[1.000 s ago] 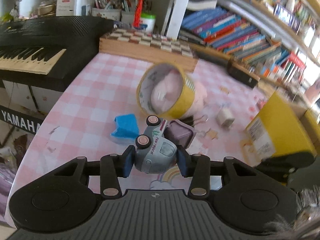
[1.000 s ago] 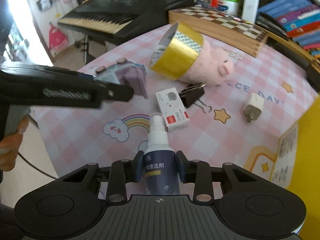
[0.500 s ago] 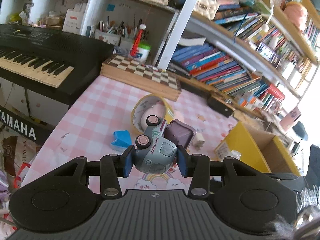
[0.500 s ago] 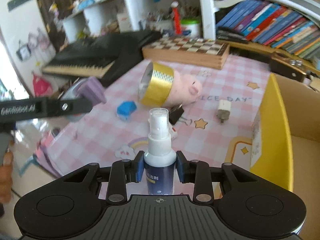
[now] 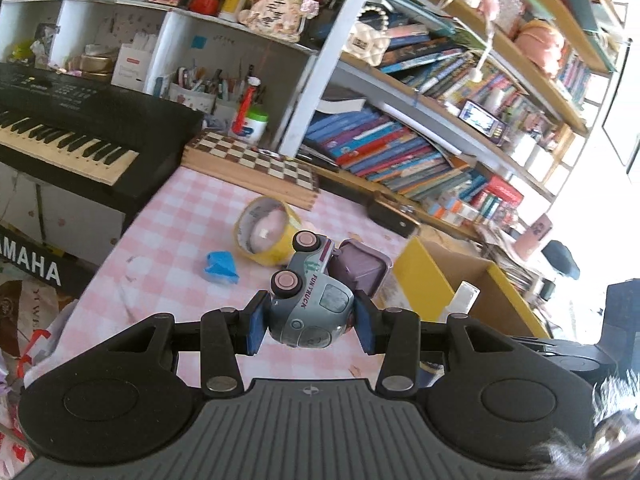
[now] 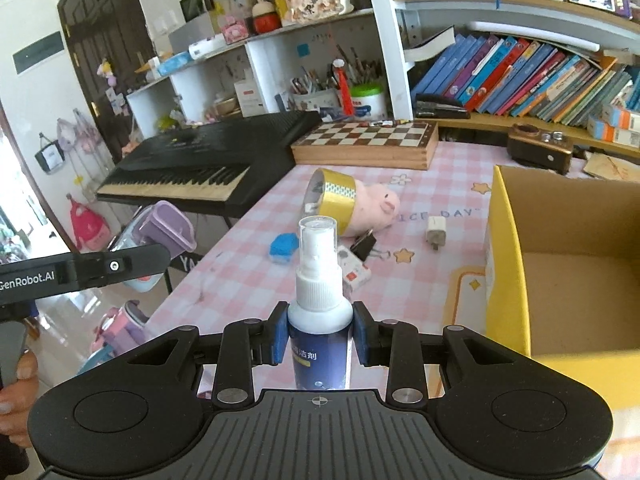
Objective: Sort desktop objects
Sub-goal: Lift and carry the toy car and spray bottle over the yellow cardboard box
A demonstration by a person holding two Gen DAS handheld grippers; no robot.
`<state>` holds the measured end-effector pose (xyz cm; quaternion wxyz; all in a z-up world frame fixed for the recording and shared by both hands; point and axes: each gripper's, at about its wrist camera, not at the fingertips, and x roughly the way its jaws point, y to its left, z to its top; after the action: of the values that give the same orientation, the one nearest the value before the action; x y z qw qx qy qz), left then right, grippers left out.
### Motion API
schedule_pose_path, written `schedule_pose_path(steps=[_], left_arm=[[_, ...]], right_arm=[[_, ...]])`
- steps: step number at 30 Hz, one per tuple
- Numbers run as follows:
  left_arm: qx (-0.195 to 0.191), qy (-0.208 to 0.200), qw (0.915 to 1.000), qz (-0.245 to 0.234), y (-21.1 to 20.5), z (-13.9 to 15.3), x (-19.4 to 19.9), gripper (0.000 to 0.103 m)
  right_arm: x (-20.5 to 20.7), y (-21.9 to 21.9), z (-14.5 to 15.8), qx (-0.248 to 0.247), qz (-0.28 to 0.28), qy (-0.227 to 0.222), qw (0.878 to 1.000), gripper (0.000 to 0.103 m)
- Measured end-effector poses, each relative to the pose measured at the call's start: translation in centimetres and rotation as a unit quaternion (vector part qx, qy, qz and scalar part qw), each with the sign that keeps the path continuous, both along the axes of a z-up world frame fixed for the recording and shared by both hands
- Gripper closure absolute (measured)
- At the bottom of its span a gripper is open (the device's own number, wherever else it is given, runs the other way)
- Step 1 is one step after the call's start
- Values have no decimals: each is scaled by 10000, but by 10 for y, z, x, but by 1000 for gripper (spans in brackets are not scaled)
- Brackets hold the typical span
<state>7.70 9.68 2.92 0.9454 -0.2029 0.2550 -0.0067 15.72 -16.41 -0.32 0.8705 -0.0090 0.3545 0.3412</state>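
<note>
- Left wrist view: the left gripper (image 5: 309, 322) clamps the toy truck (image 5: 310, 304) above the table (image 5: 172, 216); carrying is under way, next it must reach the yellow box (image 5: 424, 276)
- Right wrist view: the right gripper (image 6: 319, 338) grips the spray bottle (image 6: 319, 300) in the air beside the box (image 6: 508, 248); release belongs over its opening

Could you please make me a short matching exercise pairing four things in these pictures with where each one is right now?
Things:
1. toy truck
2. spray bottle
3. blue eraser
4. tape roll

Places:
A. around the pink pig's back end
B. in the right gripper
C. lying on the tablecloth
D. in the left gripper

Pairs: 1-D, 2-B, 3-C, 4-A
</note>
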Motion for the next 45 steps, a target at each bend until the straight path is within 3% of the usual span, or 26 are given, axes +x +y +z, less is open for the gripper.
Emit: schedule_pose_path(steps=[11, 22, 30, 45], left_arm=[[-32, 11, 9975, -707, -30, -3, -40, 62], [-11, 106, 9871, -1599, -67, -10, -51, 62], [-59, 133, 9776, -2100, -88, -15, -44, 62], [-140, 192, 9605, -2771, -140, -21, -14, 62]], right_arm=[[-66, -41, 0, 49, -637, 136, 9979, 70], [-109, -83, -9, 65, -1480, 361, 9883, 70], [-122, -103, -9, 1, -1917, 299, 9810, 70], [-111, -152, -11, -93, -2506, 378, 9673, 70]])
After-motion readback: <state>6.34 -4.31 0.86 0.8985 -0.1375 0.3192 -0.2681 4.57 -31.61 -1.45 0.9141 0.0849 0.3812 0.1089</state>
